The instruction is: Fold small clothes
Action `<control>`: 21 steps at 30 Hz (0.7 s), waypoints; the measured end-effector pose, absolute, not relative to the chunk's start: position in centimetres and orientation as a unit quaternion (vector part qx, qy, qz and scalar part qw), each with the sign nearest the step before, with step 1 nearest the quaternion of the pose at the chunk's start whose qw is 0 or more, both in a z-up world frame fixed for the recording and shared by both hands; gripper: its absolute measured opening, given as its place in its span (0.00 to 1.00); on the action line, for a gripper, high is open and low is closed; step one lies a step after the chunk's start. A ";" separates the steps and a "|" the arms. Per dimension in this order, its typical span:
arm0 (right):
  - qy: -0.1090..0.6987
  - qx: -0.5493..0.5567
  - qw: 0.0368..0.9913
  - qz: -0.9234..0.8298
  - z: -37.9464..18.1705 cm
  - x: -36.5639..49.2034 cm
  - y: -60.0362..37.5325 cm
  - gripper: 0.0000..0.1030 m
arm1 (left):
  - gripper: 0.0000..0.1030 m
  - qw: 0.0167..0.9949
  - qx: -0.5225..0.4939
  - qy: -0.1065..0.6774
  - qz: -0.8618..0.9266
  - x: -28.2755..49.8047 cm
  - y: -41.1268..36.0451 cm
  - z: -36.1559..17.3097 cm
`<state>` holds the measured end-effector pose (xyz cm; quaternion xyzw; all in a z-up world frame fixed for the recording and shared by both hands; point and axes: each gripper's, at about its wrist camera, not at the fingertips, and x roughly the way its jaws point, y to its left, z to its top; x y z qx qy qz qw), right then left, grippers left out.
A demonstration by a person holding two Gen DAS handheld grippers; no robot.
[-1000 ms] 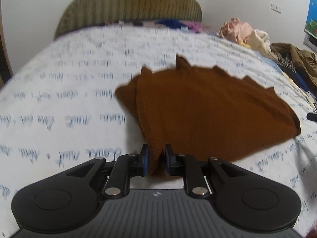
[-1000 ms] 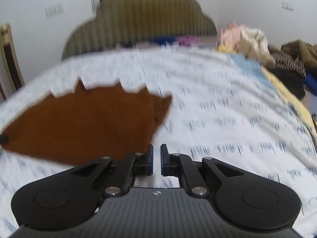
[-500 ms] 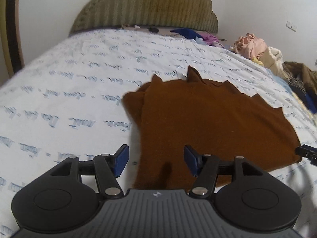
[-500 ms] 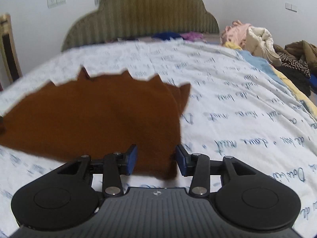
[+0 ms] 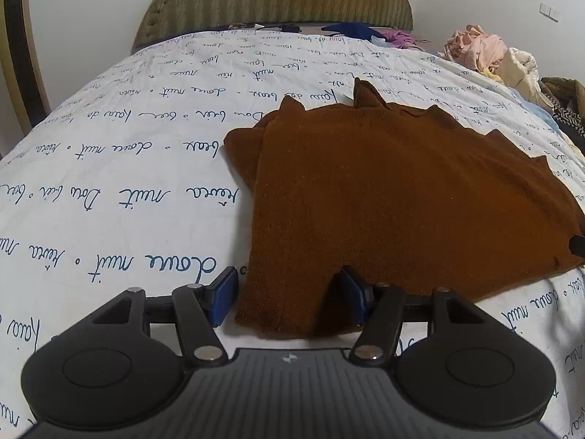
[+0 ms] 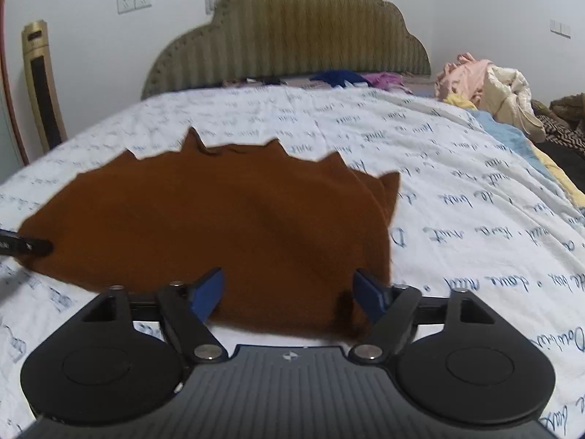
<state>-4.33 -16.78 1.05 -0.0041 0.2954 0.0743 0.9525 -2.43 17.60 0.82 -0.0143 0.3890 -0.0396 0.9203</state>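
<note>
A brown knitted garment [image 5: 402,197] with a zigzag far edge lies folded flat on the bed. My left gripper [image 5: 287,285] stands open at its near left corner, and the cloth lies loose between the blue pads [image 5: 223,292] without being pinched. In the right wrist view the same garment [image 6: 219,219] fills the middle. My right gripper [image 6: 289,281] is over its near right corner with jaws opening, and its pads are clear of the cloth between them. Each wrist view shows the other gripper's fingertip at the frame's edge.
The bed sheet [image 5: 109,168] is white with blue handwriting print. An olive headboard [image 6: 292,36] stands at the far end. Piled clothes [image 6: 486,84] lie at the far right of the bed, and a tall gold fan [image 6: 40,84] stands on the left.
Both grippers went from shut to open. The left one let go of the garment's near edge, which now lies flat. Both moved closer over the garment's near corners.
</note>
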 end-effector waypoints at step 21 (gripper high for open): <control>0.283 -0.074 0.945 0.144 2.0 -5.0 -9.2 0.90 | 0.76 0.921 -0.056 0.384 -0.043 -0.3 20.2 2.5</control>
